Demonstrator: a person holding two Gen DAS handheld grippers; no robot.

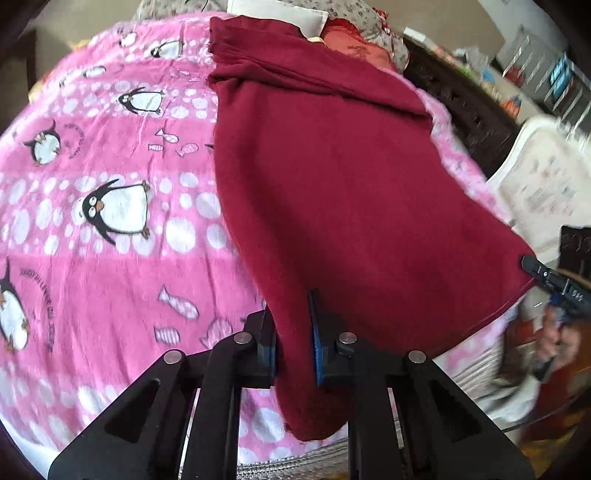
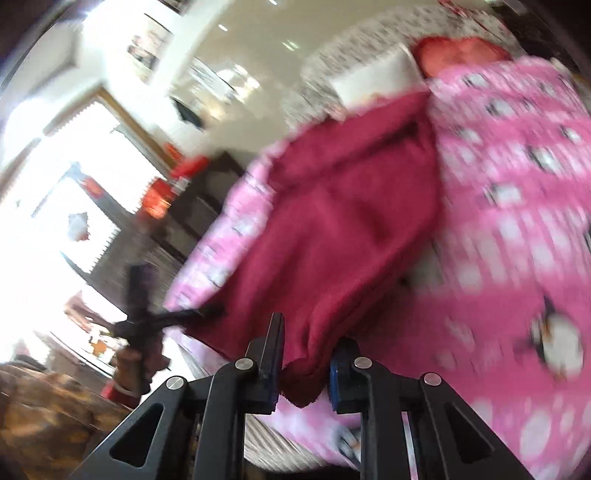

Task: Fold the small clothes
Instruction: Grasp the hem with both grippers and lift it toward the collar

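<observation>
Right now your left gripper has its fingers clamped on the near corner of the maroon garment, and your right gripper pinches another near corner the same way. Between the two, the cloth's near edge hangs lifted while its far part lies on the pink penguin blanket. Your right-wrist view is badly blurred, so the room behind is hard to read. Folds of fabric hide the pads on both tools, and a cream pillow is cut off at the top.
</observation>
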